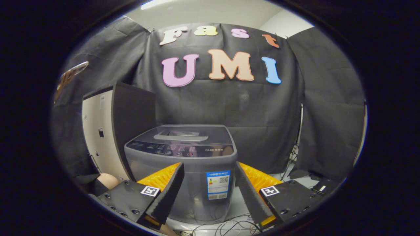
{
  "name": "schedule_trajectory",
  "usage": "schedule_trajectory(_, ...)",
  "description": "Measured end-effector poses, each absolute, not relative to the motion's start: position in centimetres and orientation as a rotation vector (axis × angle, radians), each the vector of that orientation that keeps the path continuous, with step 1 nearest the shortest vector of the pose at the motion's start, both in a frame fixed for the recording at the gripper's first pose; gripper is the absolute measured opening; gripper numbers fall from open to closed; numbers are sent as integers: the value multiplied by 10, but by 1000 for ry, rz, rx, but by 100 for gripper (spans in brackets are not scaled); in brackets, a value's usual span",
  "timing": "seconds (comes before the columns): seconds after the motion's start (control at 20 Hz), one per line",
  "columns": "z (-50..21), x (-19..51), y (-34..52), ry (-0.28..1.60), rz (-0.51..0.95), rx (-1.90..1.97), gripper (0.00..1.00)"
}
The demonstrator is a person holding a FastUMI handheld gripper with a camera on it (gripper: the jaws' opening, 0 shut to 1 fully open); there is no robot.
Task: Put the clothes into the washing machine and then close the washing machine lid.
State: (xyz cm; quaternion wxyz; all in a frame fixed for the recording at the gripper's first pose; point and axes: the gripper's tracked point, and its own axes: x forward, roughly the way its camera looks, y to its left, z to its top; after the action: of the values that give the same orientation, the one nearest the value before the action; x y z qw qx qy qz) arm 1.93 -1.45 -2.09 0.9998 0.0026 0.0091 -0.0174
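Note:
A grey top-loading washing machine [183,154] stands just ahead of my fingers, in front of the black cloth wall. Its lid [185,135] lies flat and closed, with a pale handle bar across it. A control panel runs along the machine's front top edge, and a sticker is on its front face. My gripper [209,168] is open, with nothing between its fingers. The two fingers frame the lower front of the machine from either side. I see no clothes here.
A tall cabinet [108,131] with a pale front and a dark side stands left of the machine. Cables [229,226] lie on the floor below the fingers. A light stand leg [293,154] and a small dark box [323,186] are at the right.

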Motion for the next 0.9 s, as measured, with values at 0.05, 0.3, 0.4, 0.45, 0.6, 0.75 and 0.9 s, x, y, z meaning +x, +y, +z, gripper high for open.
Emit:
schedule_trajectory(0.05, -17, 17, -14, 0, -34, 6, 96)
schedule_trajectory(0.3, -17, 4, -14, -11, -31, 13, 96)
schedule_trajectory(0.4, -19, 8, -14, -1, -33, 10, 96)
schedule_trajectory(0.45, -18, 6, -13, -8, -32, 7, 96)
schedule_trajectory(0.6, -18, 6, -14, -4, -33, 8, 96)
schedule_trajectory(0.75, -17, 7, -13, -4, -33, 7, 96)
schedule_trajectory(0.9, -19, 7, -13, -4, -34, 8, 96)
